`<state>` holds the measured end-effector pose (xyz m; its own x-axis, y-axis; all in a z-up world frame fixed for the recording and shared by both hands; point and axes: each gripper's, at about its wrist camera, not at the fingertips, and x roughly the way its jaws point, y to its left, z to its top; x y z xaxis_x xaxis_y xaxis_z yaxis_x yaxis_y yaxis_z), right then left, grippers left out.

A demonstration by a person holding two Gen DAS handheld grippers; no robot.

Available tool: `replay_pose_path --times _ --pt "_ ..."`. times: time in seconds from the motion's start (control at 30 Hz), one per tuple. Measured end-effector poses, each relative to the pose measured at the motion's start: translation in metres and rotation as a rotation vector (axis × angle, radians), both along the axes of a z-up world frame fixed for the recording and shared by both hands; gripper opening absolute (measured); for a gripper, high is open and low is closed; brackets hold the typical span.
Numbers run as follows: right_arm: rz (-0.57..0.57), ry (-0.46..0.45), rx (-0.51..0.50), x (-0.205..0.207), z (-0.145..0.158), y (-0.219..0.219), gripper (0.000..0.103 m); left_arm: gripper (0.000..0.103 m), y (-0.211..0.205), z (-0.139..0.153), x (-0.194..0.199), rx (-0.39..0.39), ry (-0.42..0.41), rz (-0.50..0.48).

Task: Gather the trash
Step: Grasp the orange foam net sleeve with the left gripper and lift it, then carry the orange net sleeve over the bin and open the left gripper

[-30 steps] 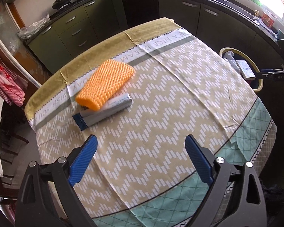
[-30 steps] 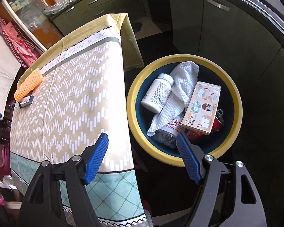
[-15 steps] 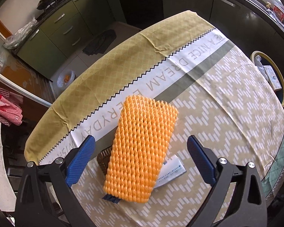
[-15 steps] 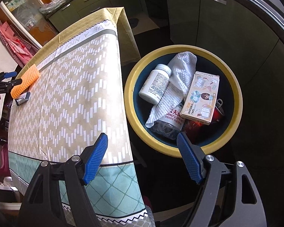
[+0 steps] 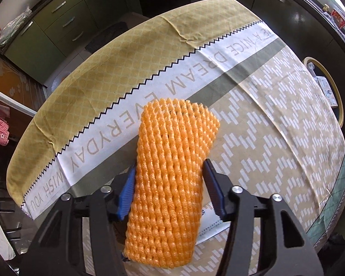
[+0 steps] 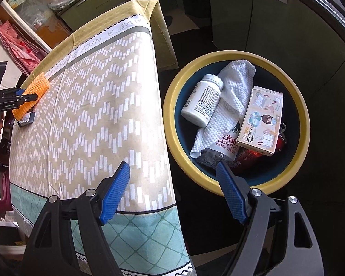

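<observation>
Orange foam net (image 5: pixel 170 179) lies on the desk (image 5: pixel 264 138) over a box (image 5: pixel 209 220); my left tongs (image 5: pixel 169 191) have just been closing and now press its sides. My right tongs (image 6: pixel 172 193) gape empty beside the bin (image 6: pixel 237 184).

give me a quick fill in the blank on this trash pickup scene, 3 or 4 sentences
1. The left gripper has its pads on each side of the ____ foam net.
2. The net lies partly on a flat ____.
3. The bin has a ____ rim.
4. The white bottle in the bin lies against a white ____.

Missing words: orange; box; yellow; cloth
</observation>
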<state>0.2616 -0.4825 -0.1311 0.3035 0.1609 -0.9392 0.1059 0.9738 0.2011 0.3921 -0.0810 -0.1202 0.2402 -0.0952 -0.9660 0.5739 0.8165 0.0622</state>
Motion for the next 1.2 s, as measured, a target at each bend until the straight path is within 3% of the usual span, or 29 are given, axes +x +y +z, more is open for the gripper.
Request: replay_pose_path --times 0.07,0.13,0.23,0.57,0.73,1.0,1.2 --pt "0.003 -0.003 0.005 0.000 0.001 0.001 0.076 0.040 0.001 0.003 -0.002 -0.005 -0.005 0.009" --pt "0.002 -0.009 0.005 -0.001 0.002 0.002 0.076 0.025 0.000 0.009 -0.005 -0.021 -0.014 0.008" --pt "0.001 -0.023 0.016 -0.004 0.007 0.002 0.076 0.015 -0.007 0.024 -0.009 -0.042 -0.031 0.006" --pt "0.012 -0.070 0.032 -0.018 0.023 0.009 0.077 0.012 -0.039 0.074 -0.039 -0.125 -0.087 -0.052" --pt "-0.016 -0.091 0.002 -0.032 0.028 -0.005 0.078 0.012 -0.083 0.094 -0.067 -0.165 -0.088 -0.136" --pt "-0.079 -0.108 -0.017 -0.059 0.025 -0.043 0.078 0.012 -0.198 0.098 -0.111 -0.189 -0.062 -0.364" --pt "-0.101 -0.124 -0.003 -0.074 0.022 -0.068 0.078 0.012 -0.306 0.080 -0.129 -0.203 -0.025 -0.487"
